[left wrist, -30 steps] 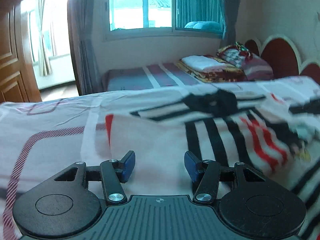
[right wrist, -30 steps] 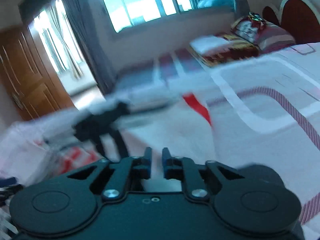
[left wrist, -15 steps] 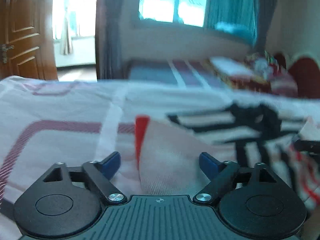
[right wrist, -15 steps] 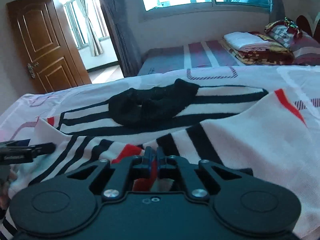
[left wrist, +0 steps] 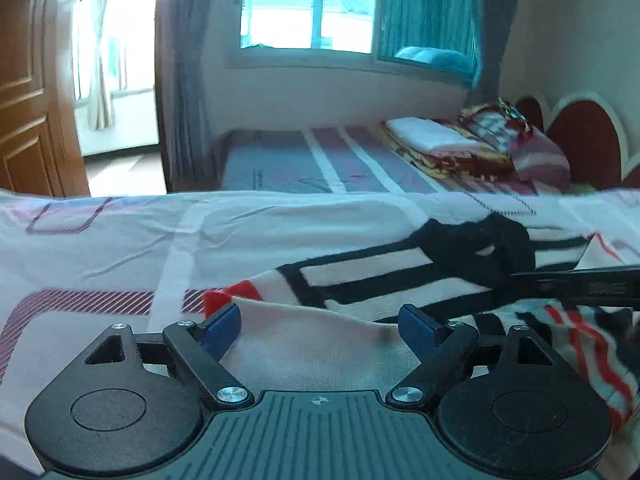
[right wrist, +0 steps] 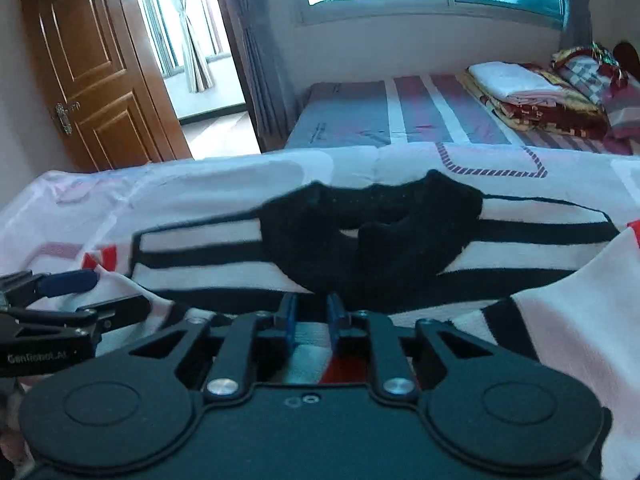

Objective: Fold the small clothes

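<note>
A small white garment (left wrist: 352,276) with black and red stripes and a black collar (left wrist: 480,248) lies on the bed's white and pink sheet (left wrist: 100,248). My left gripper (left wrist: 320,320) is open, its blue pads wide apart over a folded-over white flap near the garment's red-edged corner. My right gripper (right wrist: 312,312) rests low on the garment (right wrist: 560,320) just in front of the collar (right wrist: 372,232). Its jaws are opening, a narrow gap shows between the pads, and striped fabric lies between the fingers. Each gripper shows at the edge of the other's view.
Beyond the sheet stands a second bed (right wrist: 360,116) with folded blankets (right wrist: 512,84) and a pillow. A wooden door (right wrist: 92,72) is at the far left, a window behind, and a red headboard (left wrist: 580,136) at the right.
My left jaws spread wider and the gripper slid along the garment's edge. My right gripper swept across with fabric, settled on the garment, and its pads have parted slightly.
</note>
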Demonstrator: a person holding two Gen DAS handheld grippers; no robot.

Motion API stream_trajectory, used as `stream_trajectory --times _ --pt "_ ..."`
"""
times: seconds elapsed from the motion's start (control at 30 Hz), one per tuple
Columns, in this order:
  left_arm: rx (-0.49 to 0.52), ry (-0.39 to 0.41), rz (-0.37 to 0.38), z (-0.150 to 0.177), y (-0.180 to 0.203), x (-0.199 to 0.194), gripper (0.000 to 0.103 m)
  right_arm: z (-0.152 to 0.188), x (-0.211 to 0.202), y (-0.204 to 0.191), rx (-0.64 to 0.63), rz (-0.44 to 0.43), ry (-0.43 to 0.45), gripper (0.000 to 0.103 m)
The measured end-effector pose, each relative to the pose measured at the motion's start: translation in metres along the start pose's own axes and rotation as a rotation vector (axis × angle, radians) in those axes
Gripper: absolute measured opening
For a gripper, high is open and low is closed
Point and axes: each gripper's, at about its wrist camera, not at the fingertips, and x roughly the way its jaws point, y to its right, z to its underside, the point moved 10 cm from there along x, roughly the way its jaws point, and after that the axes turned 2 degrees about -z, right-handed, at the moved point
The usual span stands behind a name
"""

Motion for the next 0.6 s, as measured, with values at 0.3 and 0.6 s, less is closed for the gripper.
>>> stream_trajectory --times 0.3,0.6 --pt "-0.036 0.054 0.020 0.008 0.012 -0.044 0.085 0.009 -0.035 0.013 0.033 -0.032 0.057 0.019" --pt "0.084 -0.026 -0.003 0.061 0.045 -0.049 0.085 0.040 -0.042 0.014 -0.090 -0.007 -0.014 0.011"
